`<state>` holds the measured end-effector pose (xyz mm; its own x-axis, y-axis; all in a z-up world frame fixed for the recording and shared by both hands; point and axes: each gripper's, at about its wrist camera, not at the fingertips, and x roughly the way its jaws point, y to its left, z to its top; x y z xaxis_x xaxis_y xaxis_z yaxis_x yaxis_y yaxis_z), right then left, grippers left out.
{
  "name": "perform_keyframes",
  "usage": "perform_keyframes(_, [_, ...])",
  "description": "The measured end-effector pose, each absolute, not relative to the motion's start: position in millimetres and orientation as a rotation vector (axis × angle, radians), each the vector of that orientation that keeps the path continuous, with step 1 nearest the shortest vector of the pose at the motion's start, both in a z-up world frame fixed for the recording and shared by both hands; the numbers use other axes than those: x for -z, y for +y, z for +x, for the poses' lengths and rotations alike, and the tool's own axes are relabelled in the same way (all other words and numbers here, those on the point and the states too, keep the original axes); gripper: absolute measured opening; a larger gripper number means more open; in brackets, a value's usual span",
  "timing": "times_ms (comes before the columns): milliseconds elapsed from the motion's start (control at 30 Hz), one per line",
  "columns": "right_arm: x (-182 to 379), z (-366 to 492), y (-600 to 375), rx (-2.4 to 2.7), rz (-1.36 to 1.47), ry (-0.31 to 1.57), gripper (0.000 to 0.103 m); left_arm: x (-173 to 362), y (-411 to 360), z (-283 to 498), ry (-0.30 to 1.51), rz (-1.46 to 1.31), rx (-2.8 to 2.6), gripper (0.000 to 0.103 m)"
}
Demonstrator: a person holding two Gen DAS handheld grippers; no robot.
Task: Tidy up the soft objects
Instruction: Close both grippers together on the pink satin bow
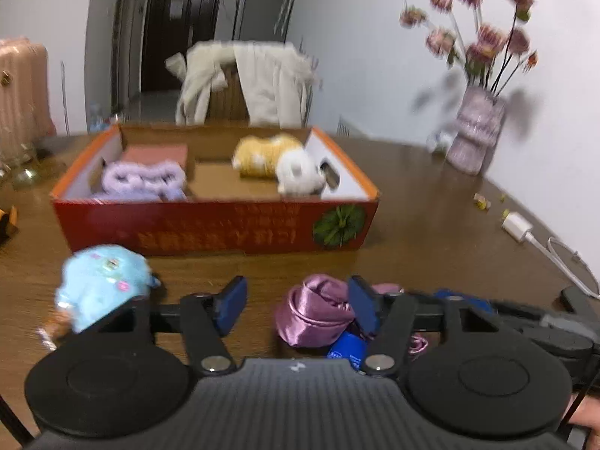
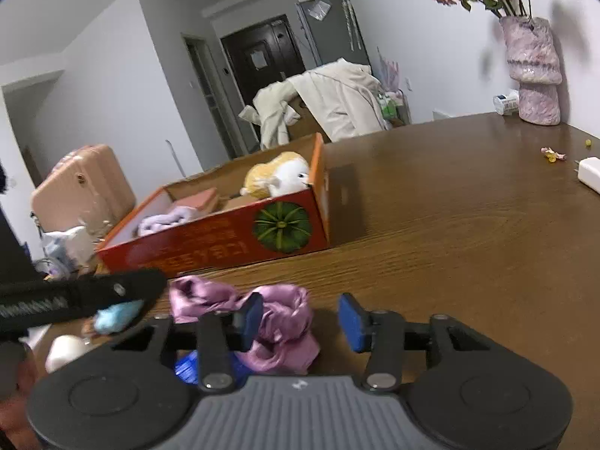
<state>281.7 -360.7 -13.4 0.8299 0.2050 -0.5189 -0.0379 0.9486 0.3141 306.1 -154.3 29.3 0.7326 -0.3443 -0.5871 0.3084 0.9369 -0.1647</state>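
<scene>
A crumpled, glossy purple satin cloth [image 1: 313,317] lies on the brown wood-grain table [image 1: 431,225], just in front of the red cardboard box [image 1: 213,227]. Both the left tongs [image 1: 298,309] and the right tongs [image 2: 298,322] stand released around its folds, pads not pressing. A fuzzy light-blue plush [image 1: 99,287] sits left of the cloth; inside the box are a fluffy lilac cloth [image 1: 144,180] and a yellow-white plush [image 1: 277,161].

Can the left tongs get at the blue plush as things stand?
Probably yes. The blue plush lies on the bare table just left of the left tongs, in front of the box, with nothing between. The tongs are open with nothing gripped; the pink cloth sits between the fingers.
</scene>
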Motion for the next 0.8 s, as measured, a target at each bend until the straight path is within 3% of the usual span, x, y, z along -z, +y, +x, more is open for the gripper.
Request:
perform_keyframes(33, [16, 286, -360, -0.14, 0.301, 0.594, 0.041, -24, -156, 311, 0.674, -0.062, 0.376, 0.043])
perform_keyframes(100, [21, 290, -359, -0.155, 0.302, 0.612, 0.041, -13, -158, 319, 0.731, -0.079, 0.367, 0.024])
perform_keyframes(167, [24, 290, -357, -0.169, 0.299, 0.624, 0.041, -5, -154, 323, 0.755, -0.124, 0.369, 0.02])
perform_keyframes(267, [28, 290, -350, -0.179, 0.271, 0.64, 0.04, -2, -149, 323, 0.753, -0.145, 0.373, 0.017])
perform_keyframes(300, [29, 290, -348, -0.185, 0.261, 0.646, 0.035, -1, -149, 324, 0.759, -0.152, 0.375, 0.015])
perform_keyframes(333, [29, 290, -346, -0.204, 0.258, 0.65, 0.021, 0, -148, 325, 0.764, -0.16, 0.377, 0.015])
perform_keyframes(400, [27, 290, -342, -0.213, 0.239, 0.644, 0.01, 2, -147, 325, 0.764, -0.166, 0.376, 0.012])
perform_keyframes(500, [23, 288, -339, -0.211, 0.217, 0.631, 0.007, -7, -147, 321, 0.74, -0.169, 0.384, 0.008])
perform_keyframes(800, [-41, 222, -326, -0.271, 0.182, 0.423, 0.006, -72, -123, 253, 0.547, -0.176, 0.41, 0.007])
